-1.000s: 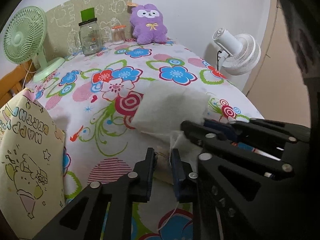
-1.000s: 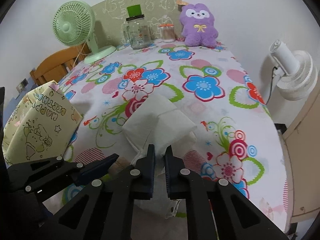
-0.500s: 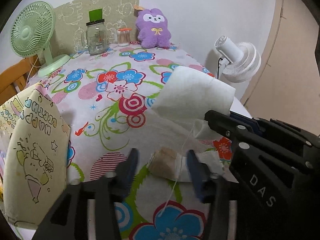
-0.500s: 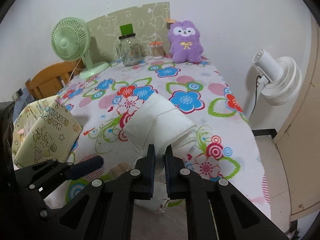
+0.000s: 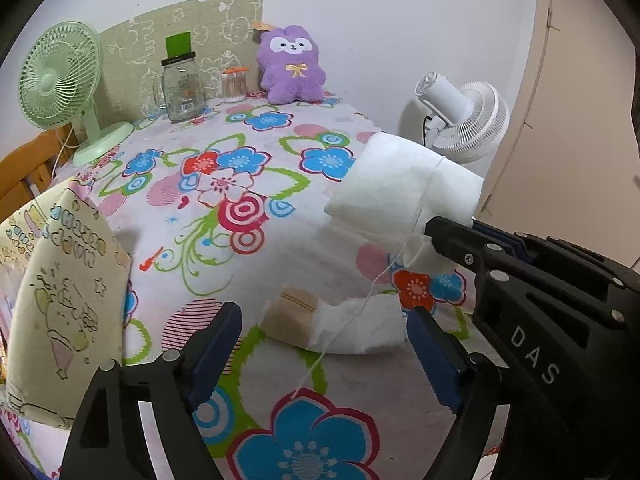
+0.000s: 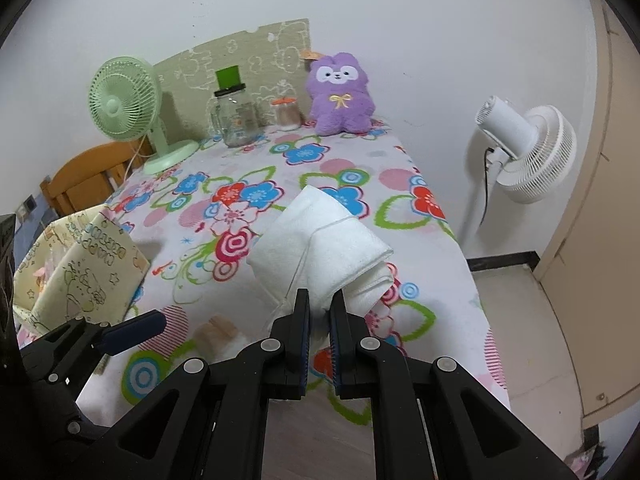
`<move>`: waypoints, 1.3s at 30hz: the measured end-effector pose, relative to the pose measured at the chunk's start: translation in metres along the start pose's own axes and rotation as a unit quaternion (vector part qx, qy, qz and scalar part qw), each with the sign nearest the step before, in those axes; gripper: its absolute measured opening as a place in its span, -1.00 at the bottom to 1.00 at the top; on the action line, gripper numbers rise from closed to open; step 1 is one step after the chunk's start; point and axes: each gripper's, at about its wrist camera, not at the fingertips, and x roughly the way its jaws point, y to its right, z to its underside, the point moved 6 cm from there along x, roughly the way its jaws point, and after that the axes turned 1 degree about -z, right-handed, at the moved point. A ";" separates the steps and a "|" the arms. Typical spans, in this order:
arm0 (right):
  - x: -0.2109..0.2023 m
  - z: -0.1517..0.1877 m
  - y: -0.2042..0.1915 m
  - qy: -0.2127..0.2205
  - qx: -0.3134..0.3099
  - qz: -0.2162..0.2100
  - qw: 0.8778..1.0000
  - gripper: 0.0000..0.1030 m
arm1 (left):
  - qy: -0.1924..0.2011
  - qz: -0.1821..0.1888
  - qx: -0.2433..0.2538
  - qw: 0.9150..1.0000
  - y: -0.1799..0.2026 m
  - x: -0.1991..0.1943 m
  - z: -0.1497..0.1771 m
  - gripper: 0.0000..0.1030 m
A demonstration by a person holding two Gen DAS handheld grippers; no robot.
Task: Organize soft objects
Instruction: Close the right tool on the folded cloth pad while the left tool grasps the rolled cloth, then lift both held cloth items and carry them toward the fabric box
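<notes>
The right tongs (image 6: 319,312) are pinching a folded white cloth (image 6: 320,236), holding its bulk lifted above the flower-patterned bench (image 6: 256,184). A loose thread (image 5: 340,332) trails from it. The left tongs (image 5: 324,340) have just been opening and stand spread wide, with a small white-and-tan bundle (image 5: 332,324) lying on the bench between the pads (neither pad touches it). At the bench's left edge stands a cream gift bag (image 5: 60,300). Against the far wall sit a purple plush toy (image 6: 340,96), a glass jar (image 6: 236,120) and a green fan (image 6: 124,104).
</notes>
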 end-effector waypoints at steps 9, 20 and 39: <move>0.021 0.011 0.011 -0.028 0.010 0.002 1.000 -0.80 | -0.022 -0.003 0.008 1.000 0.006 0.022 0.004 0.75; 0.039 0.018 0.010 -0.051 0.010 -0.001 0.999 -0.80 | -0.042 -0.006 0.009 0.999 0.007 0.037 0.008 0.67; 0.026 0.015 -0.008 -0.043 0.009 -0.020 0.999 -0.79 | -0.013 -0.015 0.014 1.000 -0.001 0.016 0.002 -0.13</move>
